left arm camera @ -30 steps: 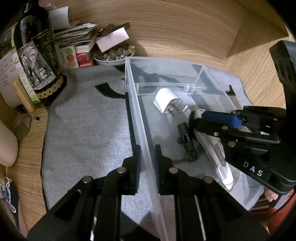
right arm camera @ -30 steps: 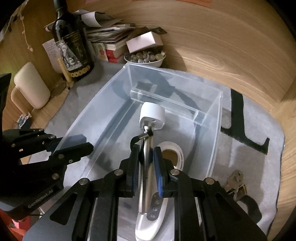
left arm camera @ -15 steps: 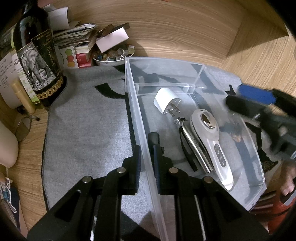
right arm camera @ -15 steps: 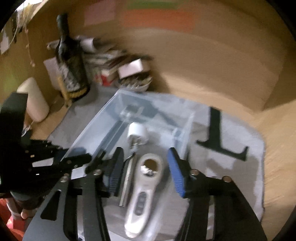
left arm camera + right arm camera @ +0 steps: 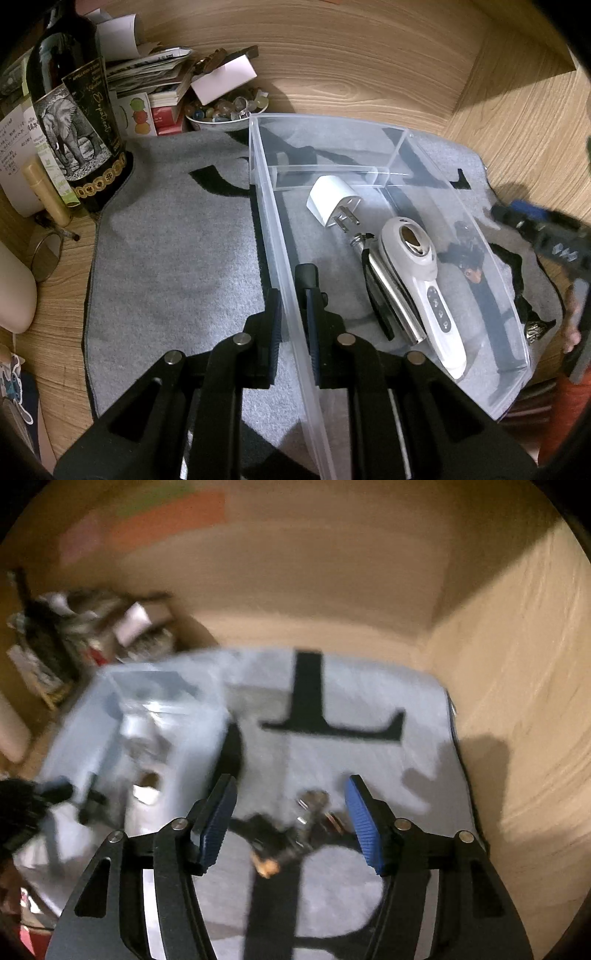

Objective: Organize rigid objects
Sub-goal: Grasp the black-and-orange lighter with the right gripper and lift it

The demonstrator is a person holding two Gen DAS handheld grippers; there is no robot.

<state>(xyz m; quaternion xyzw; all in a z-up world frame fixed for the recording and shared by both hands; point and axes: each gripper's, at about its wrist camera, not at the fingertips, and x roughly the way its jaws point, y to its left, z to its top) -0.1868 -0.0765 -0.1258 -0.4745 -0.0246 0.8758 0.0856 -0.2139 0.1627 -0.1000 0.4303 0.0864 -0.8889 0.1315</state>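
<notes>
My left gripper (image 5: pixel 291 295) is shut on the left wall of the clear plastic bin (image 5: pixel 332 122). In the bin lie a white plug adapter (image 5: pixel 328 197), a white handheld device (image 5: pixel 417 280) and a silver metal item (image 5: pixel 391 295) beside it. My right gripper (image 5: pixel 291 786) hangs over the grey mat to the right of the bin (image 5: pixel 110 701). Its jaws are opening and nothing is held between them. Under them lies a blurred bunch of keys (image 5: pixel 314 805) with a dark, orange-tipped piece (image 5: pixel 266 853). In the left wrist view the right gripper (image 5: pixel 535 229) shows blurred at the right edge.
A dark wine bottle (image 5: pixel 74 110), a pile of papers and books (image 5: pixel 147 74) and a bowl of beads (image 5: pixel 225 114) crowd the back left corner. The grey mat (image 5: pixel 177 258) with black letters covers the wooden surface. Wooden walls close the back and right.
My right gripper let go of the silver item in the bin, opened, and swung right out of the bin to above the keys. My left gripper kept its hold.
</notes>
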